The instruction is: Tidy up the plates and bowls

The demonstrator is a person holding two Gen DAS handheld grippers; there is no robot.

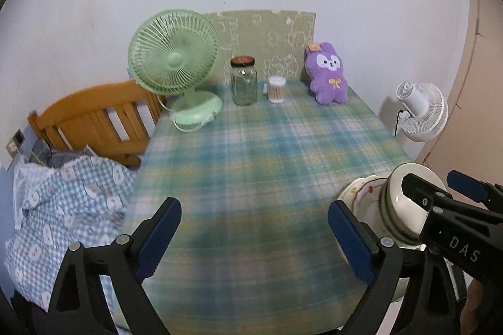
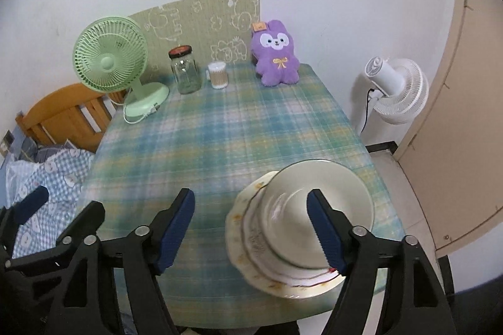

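Plates (image 2: 251, 243) and a bowl (image 2: 301, 228) sit in one pile near the front right corner of the surface (image 2: 220, 140). The bowl lies upside down with its flat round bottom (image 2: 327, 187) up. It looks smooth, shiny and cream. The bottom plate has a wavy rim with small flowers. The right hand-held gripper (image 2: 254, 228) is wide open, and one blue finger is over the pile. The left hand-held gripper (image 1: 254, 237) is wide open too and holds nothing. The surface has a soft blue and green check cloth.
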